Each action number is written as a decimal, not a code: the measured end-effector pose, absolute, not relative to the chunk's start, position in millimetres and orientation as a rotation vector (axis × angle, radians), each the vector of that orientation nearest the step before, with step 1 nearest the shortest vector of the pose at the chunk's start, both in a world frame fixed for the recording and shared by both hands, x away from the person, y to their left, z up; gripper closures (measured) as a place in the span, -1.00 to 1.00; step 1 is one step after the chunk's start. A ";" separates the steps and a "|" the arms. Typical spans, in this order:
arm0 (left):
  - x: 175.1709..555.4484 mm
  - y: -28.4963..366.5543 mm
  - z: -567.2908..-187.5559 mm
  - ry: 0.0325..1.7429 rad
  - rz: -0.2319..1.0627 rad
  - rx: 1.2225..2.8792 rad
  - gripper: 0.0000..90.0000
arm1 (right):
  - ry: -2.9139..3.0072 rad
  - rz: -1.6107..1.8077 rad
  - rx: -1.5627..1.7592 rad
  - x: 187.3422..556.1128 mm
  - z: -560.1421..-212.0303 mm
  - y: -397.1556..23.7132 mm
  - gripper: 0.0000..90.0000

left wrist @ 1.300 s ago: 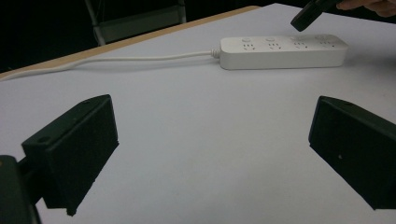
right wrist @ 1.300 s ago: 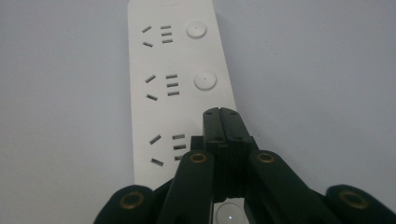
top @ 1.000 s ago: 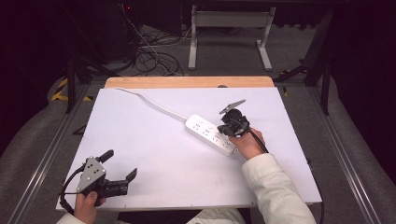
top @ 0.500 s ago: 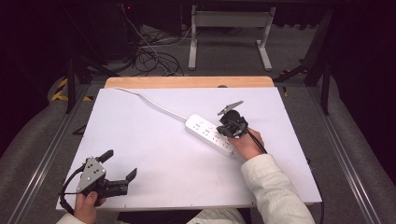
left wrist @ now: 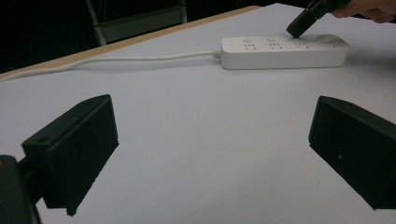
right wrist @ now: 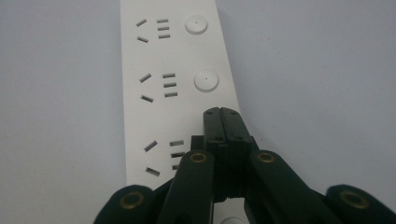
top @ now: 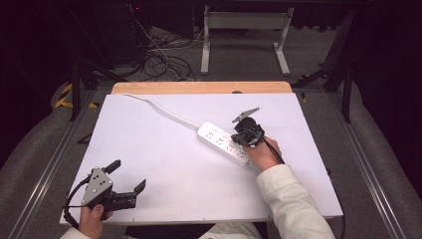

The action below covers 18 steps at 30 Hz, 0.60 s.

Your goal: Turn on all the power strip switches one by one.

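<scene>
Nothing has shifted since the earlier frames: both hands sit where they were. At centre right of the high view the right claw (top: 242,132) points down at the power strip (top: 222,142), jaws pressed together with nothing between them. In the right gripper view the closed tips (right wrist: 222,122) rest over the strip's (right wrist: 175,84) right edge, just below the second round button (right wrist: 206,80), where a third button would fall; whether they press it cannot be told. The right hand (top: 263,152) and its pale sleeve (top: 288,199) come in from the bottom edge.

At lower left of the high view the left claw (top: 128,176) lies low near the front edge of the bench (top: 164,199), jaws wide apart and empty, held by the left hand (top: 93,219). Its own view shows both black jaws apart over bare white surface, with the strip (left wrist: 285,51) at upper right and the other claw's tip (left wrist: 299,28) touching down on it.

The strip lies diagonally at the middle of the white bench top, its white cord (top: 159,107) running to the upper left corner. A strip of bare wood (top: 199,87) edges the far side. Beyond, the room is dark: grey floor, a tangle of black cables (top: 159,59) at upper left, and a pale metal frame (top: 244,30) at upper centre.
</scene>
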State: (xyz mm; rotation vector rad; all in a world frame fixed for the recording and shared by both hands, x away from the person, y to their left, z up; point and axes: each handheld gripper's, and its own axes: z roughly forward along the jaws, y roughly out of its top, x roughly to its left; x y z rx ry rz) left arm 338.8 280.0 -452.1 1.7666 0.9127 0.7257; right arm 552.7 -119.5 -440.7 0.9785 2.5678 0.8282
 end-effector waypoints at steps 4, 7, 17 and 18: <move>338.6 279.9 -452.0 0.912 0.728 1.768 -0.96 | 2.567 0.826 0.981 552.6 -441.3 -119.2 1.00; 338.5 279.9 -452.0 0.913 0.728 1.768 -0.96 | 2.565 0.817 0.976 551.8 -441.4 -118.3 1.00; 338.5 280.0 -452.1 0.914 0.726 1.768 -0.96 | 2.556 0.831 0.987 551.3 -443.1 -119.4 1.00; 338.4 279.9 -452.1 0.914 0.726 1.768 -0.96 | 2.554 0.829 0.986 551.1 -443.2 -119.2 1.00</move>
